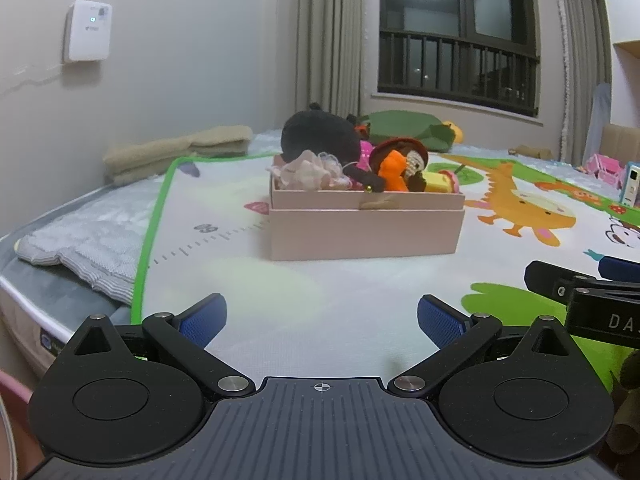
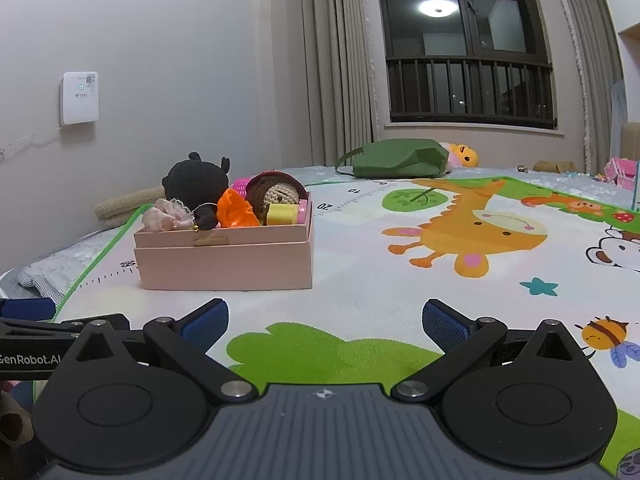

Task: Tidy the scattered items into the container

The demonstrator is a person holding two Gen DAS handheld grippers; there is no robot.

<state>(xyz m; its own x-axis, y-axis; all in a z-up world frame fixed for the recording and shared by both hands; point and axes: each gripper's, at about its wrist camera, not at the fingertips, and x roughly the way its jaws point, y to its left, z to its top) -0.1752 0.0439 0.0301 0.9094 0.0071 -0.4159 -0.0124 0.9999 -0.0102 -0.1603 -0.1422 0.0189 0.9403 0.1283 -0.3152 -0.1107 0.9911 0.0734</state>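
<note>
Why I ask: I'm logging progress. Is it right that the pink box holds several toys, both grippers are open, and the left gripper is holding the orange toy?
Not quite. The left gripper is open and holds nothing, as the left wrist view shows. The orange toy sits in the pink box with the other toys, and the right gripper is open too.
</note>
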